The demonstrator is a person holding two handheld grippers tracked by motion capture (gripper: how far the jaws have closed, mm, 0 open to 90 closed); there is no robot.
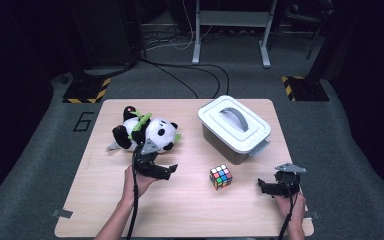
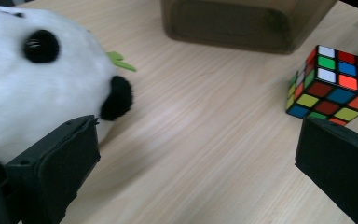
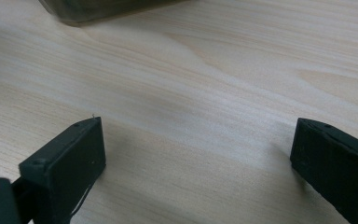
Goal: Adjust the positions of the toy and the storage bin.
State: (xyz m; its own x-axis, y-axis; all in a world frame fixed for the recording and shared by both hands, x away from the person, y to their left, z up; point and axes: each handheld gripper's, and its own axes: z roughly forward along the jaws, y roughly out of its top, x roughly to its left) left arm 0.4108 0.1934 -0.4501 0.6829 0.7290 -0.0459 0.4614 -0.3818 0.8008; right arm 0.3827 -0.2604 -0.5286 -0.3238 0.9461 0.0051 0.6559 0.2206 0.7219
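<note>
Both my grippers hovering wide open, gripping nothing.
My left gripper (image 1: 166,171) is sitting beside the panda (image 1: 147,131); my right gripper (image 1: 269,188) is idling near the cube (image 1: 221,176).

Your forearms are bare, no sleeves. Each black hand-held gripper, left (image 1: 155,169) and right (image 1: 275,186), has blocky matte jaws, a grey three-cornered plate and a trailing black cable.

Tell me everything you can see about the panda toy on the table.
The panda is a soft plush toy, white with black ears, eye patches, nose and limbs, and green leaf-like trim at the neck. It lies on its side on the left part of the wooden table, left of the lidded box. The open left hand-held gripper is close beside its head; contact cannot be told.
</note>
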